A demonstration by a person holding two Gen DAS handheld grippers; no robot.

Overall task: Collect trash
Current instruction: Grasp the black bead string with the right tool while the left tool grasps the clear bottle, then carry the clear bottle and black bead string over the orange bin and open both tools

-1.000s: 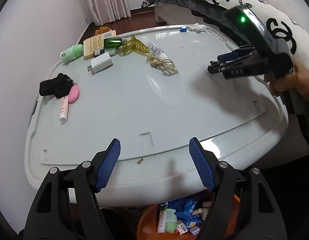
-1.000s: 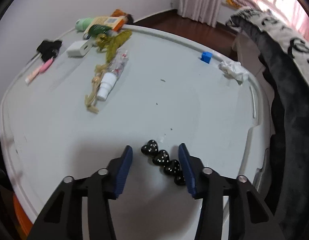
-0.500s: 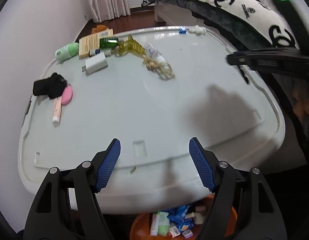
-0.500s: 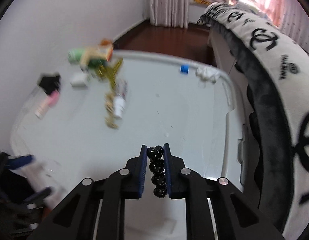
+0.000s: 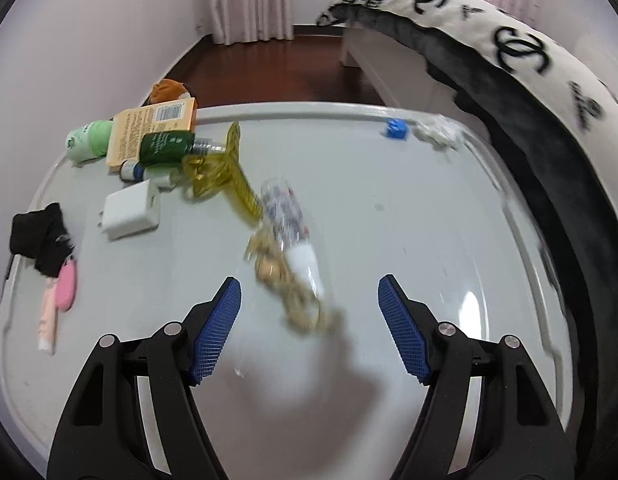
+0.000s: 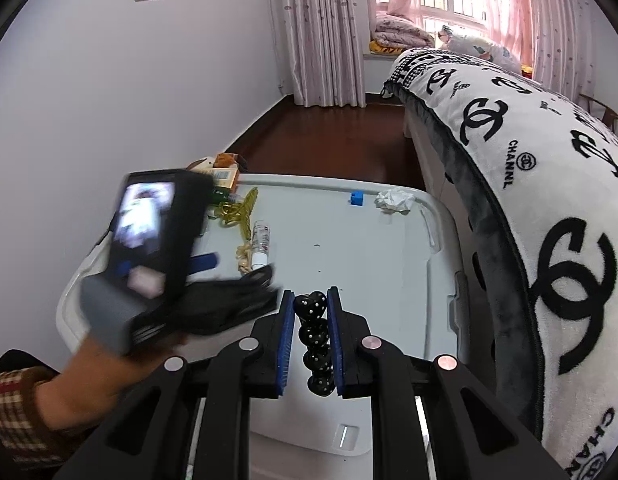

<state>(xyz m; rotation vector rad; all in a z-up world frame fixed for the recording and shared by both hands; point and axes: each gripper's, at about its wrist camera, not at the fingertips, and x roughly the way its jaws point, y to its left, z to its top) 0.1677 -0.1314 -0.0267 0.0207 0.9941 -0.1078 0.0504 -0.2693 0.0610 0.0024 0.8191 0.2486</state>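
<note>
My right gripper (image 6: 309,344) is shut on a black hair clip of several hearts (image 6: 315,336), held above the near edge of the white lid (image 6: 369,248). My left gripper (image 5: 309,328) is open and empty, low over the lid (image 5: 409,216), just short of a small clear tube with a white cap (image 5: 293,232) and a beige cord (image 5: 297,300). It also shows in the right wrist view (image 6: 245,268), blurred. A crumpled white tissue (image 5: 435,134) and a blue cube (image 5: 395,130) lie at the far right corner.
At the lid's left lie a yellow claw clip (image 5: 225,172), green bottle (image 5: 165,148), cardboard box (image 5: 149,132), white charger (image 5: 129,210), black cloth (image 5: 41,236), pink item (image 5: 65,286). A bed with a black-and-white blanket (image 6: 529,168) borders the right side.
My left gripper moved forward from beyond the lid's near edge to over its middle, close to the tube and cord. My right gripper shut on the heart clip and lifted it back.
</note>
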